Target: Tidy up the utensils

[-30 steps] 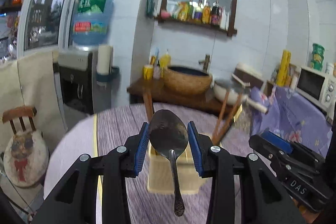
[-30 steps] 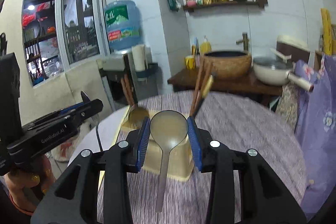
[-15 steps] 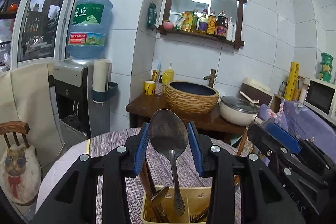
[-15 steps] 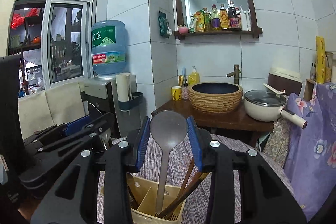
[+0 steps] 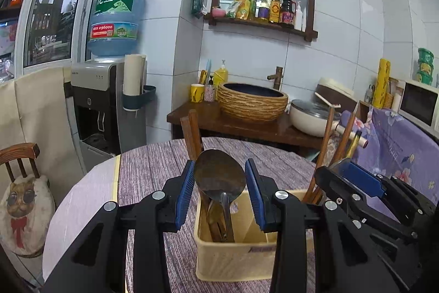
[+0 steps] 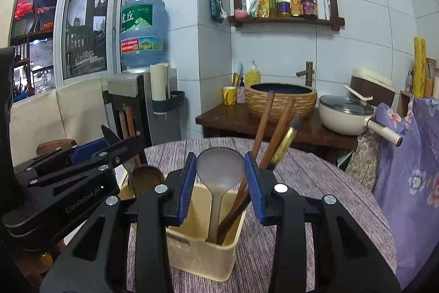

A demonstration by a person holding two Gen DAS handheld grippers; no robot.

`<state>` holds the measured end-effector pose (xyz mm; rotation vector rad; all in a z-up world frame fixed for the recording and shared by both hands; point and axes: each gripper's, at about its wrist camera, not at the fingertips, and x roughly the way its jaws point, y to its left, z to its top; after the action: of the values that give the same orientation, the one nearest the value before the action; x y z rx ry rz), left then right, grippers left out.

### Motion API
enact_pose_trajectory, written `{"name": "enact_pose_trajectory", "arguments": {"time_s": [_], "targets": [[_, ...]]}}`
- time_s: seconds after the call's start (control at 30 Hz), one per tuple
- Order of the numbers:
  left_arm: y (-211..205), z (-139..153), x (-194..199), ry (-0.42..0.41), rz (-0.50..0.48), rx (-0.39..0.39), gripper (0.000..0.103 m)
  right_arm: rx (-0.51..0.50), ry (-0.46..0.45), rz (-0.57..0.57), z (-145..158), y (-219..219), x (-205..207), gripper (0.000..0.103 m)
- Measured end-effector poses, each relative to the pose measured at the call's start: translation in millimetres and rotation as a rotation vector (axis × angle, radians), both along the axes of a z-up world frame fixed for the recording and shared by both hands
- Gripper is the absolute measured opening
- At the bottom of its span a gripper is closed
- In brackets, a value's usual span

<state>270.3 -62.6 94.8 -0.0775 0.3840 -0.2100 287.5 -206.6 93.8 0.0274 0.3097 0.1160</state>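
My left gripper [image 5: 219, 172] is shut on the bowl of a dark metal spoon [image 5: 219, 180]. Its handle hangs down into the left compartment of a beige utensil holder [image 5: 233, 260], beside wooden utensils [image 5: 193, 133]. In the right wrist view my right gripper [image 6: 221, 169] is shut on the bowl of a grey spoon [image 6: 219, 166]. That handle reaches down into the holder [image 6: 197, 257] next to brown chopsticks [image 6: 263, 125]. The two grippers stand side by side over the holder.
The holder stands on a round table with a purple striped cloth [image 5: 153, 166]. Behind it a wooden counter carries a woven basin [image 5: 252, 100] and a white pot [image 5: 310, 117]. A water dispenser [image 5: 107, 100] is at the left and a purple floral cloth [image 5: 395, 139] at the right.
Both grippers have come closer to the holder and sunk. The spoon handles, which hung above and before it, now reach inside its compartments.
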Motion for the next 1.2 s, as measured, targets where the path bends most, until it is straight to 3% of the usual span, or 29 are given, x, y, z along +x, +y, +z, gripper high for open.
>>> {"name": "enact_pose_trajectory", "arguments": {"time_s": [0.17,0.43,0.53,0.7,0.87,1.07,1.2], "targets": [[6.3,-6.8,-8.3,0.005,0.012,-0.007,0.039,-0.003,0.018,0.009,-16.3,-0.1,-4.5,0.039],[17.6,-4.1,-32.7,-0.037,0.032,0.02,0.059,-0.012,-0.021,-0.006,-14.2,-8.5,-29.1,0.053],[22.2,-5.9,-44.8,-0.035,0.029,0.036,0.07,-0.02,-0.031,-0.015,-12.9,-14.9,-46.0,0.063],[34.9,-12.2,-74.0,-0.034,0.016,0.008,0.096,0.007,-0.012,-0.006,-22.7,-27.5,-81.0,0.08],[45.6,-33.4,-113.8,-0.02,0.008,0.01,0.098,0.035,0.042,0.016,-45.2,-34.5,-113.3,0.083],[52.3,-73.9,-151.6,0.079,0.01,0.041,0.098,0.092,0.123,0.046,-84.0,-35.1,-148.0,0.088],[63.5,-90.3,-178.4,0.106,0.036,0.008,0.098,0.081,0.124,0.095,-103.6,-23.0,-179.8,0.089]]}}
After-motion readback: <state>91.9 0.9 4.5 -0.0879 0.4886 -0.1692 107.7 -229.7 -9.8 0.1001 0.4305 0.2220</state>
